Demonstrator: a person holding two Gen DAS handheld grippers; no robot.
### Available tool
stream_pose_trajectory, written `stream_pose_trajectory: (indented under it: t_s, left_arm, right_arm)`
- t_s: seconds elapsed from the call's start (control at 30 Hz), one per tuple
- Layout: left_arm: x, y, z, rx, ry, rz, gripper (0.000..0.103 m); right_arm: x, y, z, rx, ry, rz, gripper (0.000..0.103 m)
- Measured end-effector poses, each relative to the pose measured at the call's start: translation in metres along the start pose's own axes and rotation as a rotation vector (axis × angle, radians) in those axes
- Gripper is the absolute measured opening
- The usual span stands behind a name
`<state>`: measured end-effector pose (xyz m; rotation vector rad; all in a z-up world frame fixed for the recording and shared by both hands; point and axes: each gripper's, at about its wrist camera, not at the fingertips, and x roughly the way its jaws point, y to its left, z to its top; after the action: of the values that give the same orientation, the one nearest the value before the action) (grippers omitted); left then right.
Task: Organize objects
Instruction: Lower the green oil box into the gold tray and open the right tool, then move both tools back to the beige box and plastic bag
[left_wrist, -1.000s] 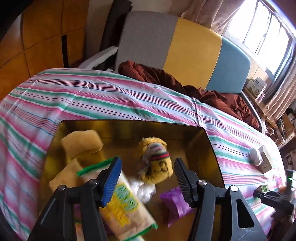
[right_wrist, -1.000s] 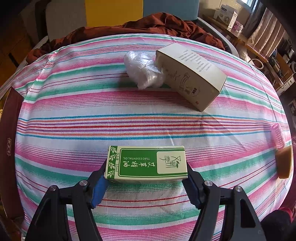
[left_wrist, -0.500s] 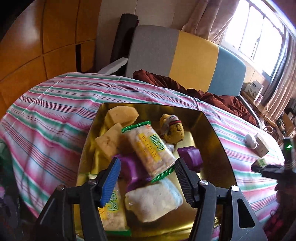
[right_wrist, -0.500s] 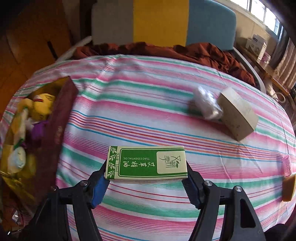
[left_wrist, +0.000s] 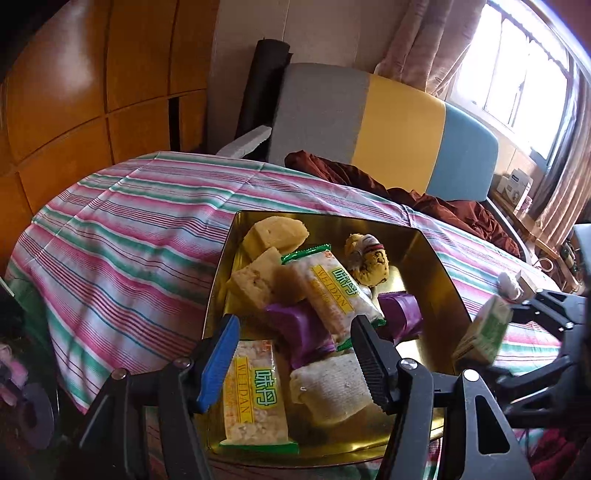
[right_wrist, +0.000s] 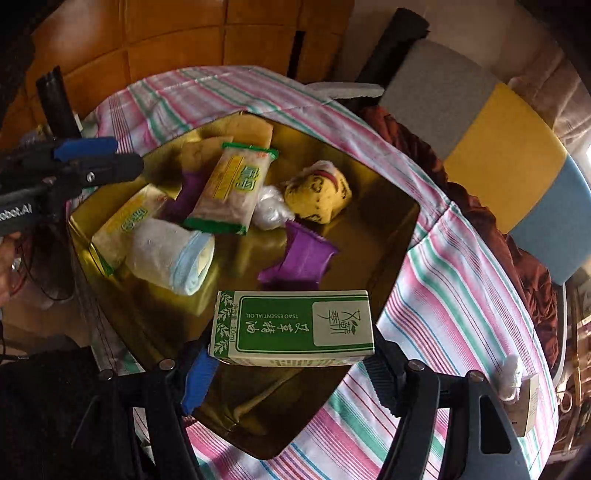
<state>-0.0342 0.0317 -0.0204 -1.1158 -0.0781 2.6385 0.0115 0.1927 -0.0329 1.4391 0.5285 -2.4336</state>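
Note:
A gold metal tray (right_wrist: 369, 229) on the striped tablecloth holds snack packets (left_wrist: 332, 291), purple wrappers (left_wrist: 299, 328), a yellow plush toy (left_wrist: 367, 262), a rolled white cloth (left_wrist: 332, 384) and yellow sponge chunks (left_wrist: 275, 232). My right gripper (right_wrist: 291, 354) is shut on a green-and-white essential-oil box (right_wrist: 295, 325) and hangs over the tray's near corner. The same box (left_wrist: 484, 332) shows at the right edge of the left wrist view. My left gripper (left_wrist: 295, 332) stands open above the tray's near end, with nothing between its pads.
A tan cardboard box (right_wrist: 524, 402) and a white plastic wad (right_wrist: 511, 373) lie on the tablecloth (left_wrist: 129, 240) to the right. Behind the table are a grey, yellow and blue seat back (left_wrist: 388, 125), a brown cloth (left_wrist: 424, 199) and wooden wall panels (left_wrist: 92, 74).
My right gripper has carried the box leftward across the table to above the tray, rolling as it went. My left gripper has drawn back from the tray, so more of its contents show.

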Motion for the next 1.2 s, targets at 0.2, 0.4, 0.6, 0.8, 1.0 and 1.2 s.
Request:
stream_pose_trajectory:
  t_s: [0.2, 0.4, 0.6, 0.8, 1.0, 1.2]
  left_arm:
    - [-0.001, 0.003, -0.006, 0.007, 0.003, 0.002, 0.064]
    - [-0.003, 0.002, -0.006, 0.009, -0.004, 0.011, 0.065]
    - [-0.004, 0.000, -0.006, 0.014, -0.005, 0.015, 0.066]
    - [-0.005, -0.004, -0.006, 0.024, -0.007, 0.023, 0.067]
    - [-0.007, -0.011, -0.003, 0.044, -0.013, 0.027, 0.068]
    - [-0.007, -0.030, 0.002, 0.081, -0.013, -0.004, 0.071]
  right_arm:
    - [0.029, 0.009, 0.004, -0.056, 0.079, -0.005, 0.073]
    - [0.044, 0.007, 0.006, -0.039, 0.104, 0.032, 0.074]
    - [0.047, 0.007, 0.004, -0.024, 0.104, 0.048, 0.082]
    - [0.032, 0.001, 0.004, 0.028, 0.046, 0.063, 0.084]
    - [-0.001, -0.033, -0.004, 0.156, -0.062, 0.094, 0.084]
    - [-0.028, -0.089, -0.041, 0.383, -0.090, -0.003, 0.084]
